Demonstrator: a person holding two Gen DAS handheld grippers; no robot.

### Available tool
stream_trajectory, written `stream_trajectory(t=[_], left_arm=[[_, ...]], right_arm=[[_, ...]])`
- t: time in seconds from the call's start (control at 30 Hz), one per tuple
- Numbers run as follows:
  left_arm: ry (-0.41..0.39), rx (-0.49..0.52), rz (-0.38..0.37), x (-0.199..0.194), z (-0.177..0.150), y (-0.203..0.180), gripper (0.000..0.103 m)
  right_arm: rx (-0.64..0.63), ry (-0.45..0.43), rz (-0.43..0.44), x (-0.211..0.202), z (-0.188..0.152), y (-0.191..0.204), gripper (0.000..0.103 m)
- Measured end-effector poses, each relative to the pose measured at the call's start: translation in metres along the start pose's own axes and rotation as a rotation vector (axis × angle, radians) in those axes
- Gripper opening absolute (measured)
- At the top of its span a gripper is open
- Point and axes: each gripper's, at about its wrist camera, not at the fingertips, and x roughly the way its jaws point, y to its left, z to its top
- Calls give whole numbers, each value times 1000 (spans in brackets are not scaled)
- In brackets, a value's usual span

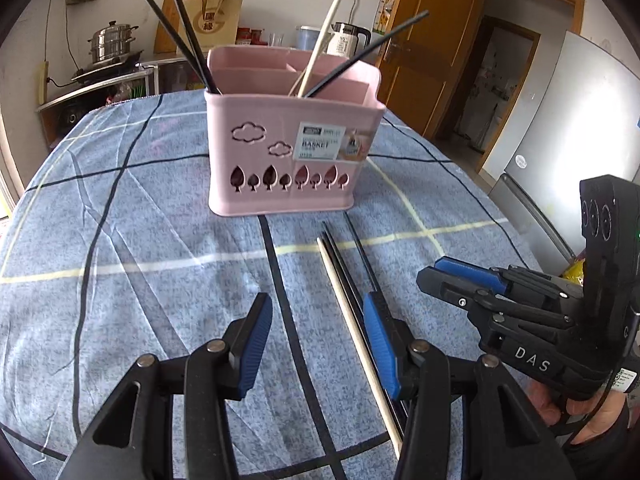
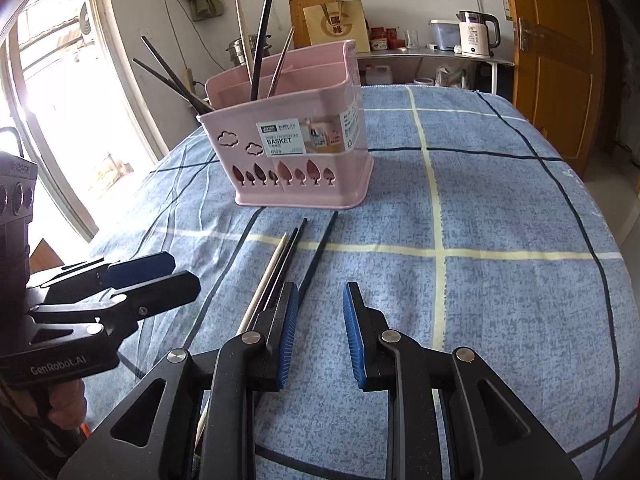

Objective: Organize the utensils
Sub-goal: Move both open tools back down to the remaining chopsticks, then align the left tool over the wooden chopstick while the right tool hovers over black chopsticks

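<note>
Blue checked tablecloth [image 2: 500, 208] underlies all. My left gripper [image 1: 318, 344] and right gripper [image 2: 320, 332]: both spread, empty. Loose chopsticks [image 1: 352, 308] lie between them; pink utensil basket [image 1: 288, 160] beyond. Pinch one stick mid-length, squarely.

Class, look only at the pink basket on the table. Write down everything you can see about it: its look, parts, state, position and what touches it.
The pink basket looks like smooth plastic, with rounded corners, cloud and tree cut-outs on the front, and a printed label reading BASKET. Inner walls split it into compartments. It stands upright on the blue checked tablecloth. Several black chopsticks and a pale wooden one lean inside it. More chopsticks lie on the cloth in front, apart from it. Neither gripper touches it.
</note>
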Motion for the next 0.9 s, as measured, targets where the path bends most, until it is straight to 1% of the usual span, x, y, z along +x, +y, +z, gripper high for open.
stream_trajectory(t=[0.2,0.4,0.47,0.57,0.7,0.73,0.9], left_arm=[[50,-4,12,19,-6,-2,50],[77,-1,18,29,-9,-5,50],[89,5,30,33,-10,-7,50],[84,29,53,33,-11,-11,50],[75,52,76,36,-11,-16,55],[74,53,78,36,-11,-16,57],[77,47,74,36,-10,-13,57]], right_arm=[[-11,28,13,9,-6,5,24],[-19,42,21,15,-7,7,24],[-16,43,22,15,-6,6,24],[-13,39,18,13,-6,5,24],[-5,32,10,10,-6,2,24],[0,30,12,9,-6,0,24],[18,13,-1,2,-5,-8,24]])
